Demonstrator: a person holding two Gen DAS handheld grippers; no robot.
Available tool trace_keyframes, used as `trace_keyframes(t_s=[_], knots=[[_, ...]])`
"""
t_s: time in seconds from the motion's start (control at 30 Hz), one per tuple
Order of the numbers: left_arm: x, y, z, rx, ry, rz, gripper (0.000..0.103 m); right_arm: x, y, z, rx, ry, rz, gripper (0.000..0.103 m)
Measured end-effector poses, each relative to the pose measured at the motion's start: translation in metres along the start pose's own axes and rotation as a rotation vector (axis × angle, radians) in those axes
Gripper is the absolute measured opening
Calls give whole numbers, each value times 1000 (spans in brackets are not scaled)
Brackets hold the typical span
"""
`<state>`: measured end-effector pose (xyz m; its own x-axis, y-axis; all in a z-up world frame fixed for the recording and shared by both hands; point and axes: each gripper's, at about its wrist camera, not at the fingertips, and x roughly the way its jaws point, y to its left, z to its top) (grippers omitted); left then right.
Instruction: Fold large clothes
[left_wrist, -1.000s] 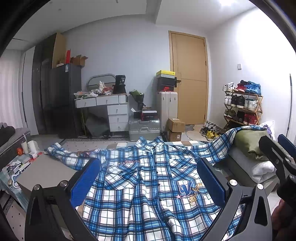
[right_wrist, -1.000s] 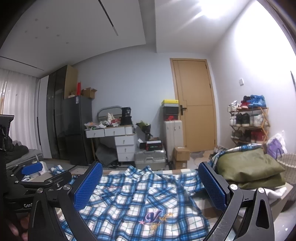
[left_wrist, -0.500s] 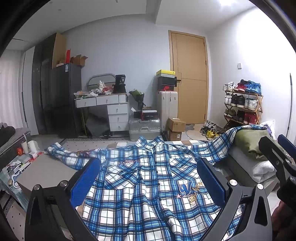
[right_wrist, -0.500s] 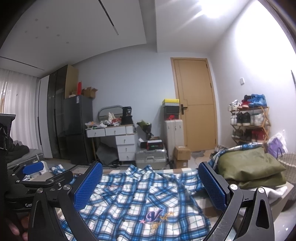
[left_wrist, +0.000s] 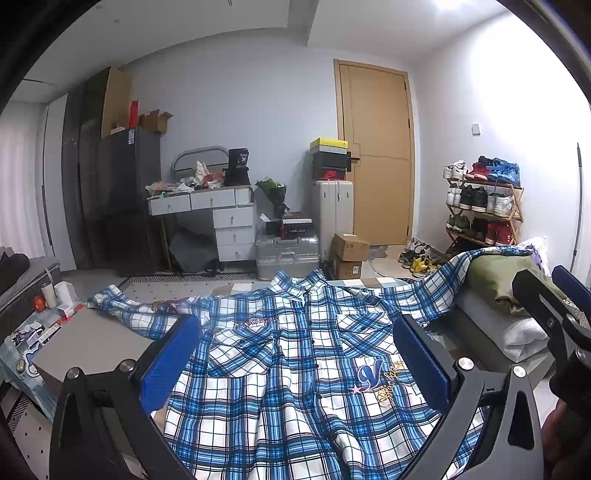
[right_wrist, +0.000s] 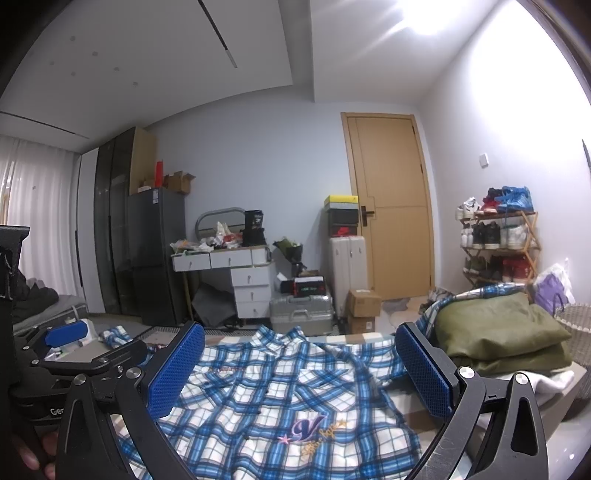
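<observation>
A blue-and-white plaid shirt (left_wrist: 295, 369) lies spread out front side up on a flat surface, collar pointing away from the cameras, buttoned down the middle. An embroidered "V" logo (left_wrist: 367, 376) sits on the chest panel toward the right of the view. 1 sleeve stretches out to the left over a grey board (left_wrist: 88, 343); the other sleeve runs up to the right and drapes over an olive-green folded cushion (right_wrist: 502, 332).

The left hand-held gripper (left_wrist: 295, 360) hovers just above the shirt w/ its 2 blue-padded fingers (left_wrist: 168, 360) spread wide apart, nothing between them. The right hand-held gripper (right_wrist: 301, 369) is also above the shirt, on the logo side, fingers (right_wrist: 424, 369) wide apart & holding nothing. Each gripper shows at the edge of the other's view.

Background: a wooden door (left_wrist: 378, 155), a white suitcase (left_wrist: 332, 214), cardboard boxes (left_wrist: 349, 254), a white counter w/ drawers (left_wrist: 214, 218) piled w/ clutter, a dark fridge (left_wrist: 127, 199), a shoe rack (left_wrist: 484, 206) full of trainers.
</observation>
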<state>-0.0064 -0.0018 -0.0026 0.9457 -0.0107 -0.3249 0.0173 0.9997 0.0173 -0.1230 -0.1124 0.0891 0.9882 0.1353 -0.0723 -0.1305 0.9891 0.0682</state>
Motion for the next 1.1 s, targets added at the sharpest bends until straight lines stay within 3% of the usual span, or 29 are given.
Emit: trace_keyframes(t_s=[0.77,1.0,1.1], knots=[[7,4,-2,-9,20,9,102,8,-7,-7,19,28,-10,103],[29,3,0,-3,43,-18,102,28,-22,-4,28,60,-18,103],[52,6,-3,-10,83,-41,102,49,-49,8,49,93,-24,103]])
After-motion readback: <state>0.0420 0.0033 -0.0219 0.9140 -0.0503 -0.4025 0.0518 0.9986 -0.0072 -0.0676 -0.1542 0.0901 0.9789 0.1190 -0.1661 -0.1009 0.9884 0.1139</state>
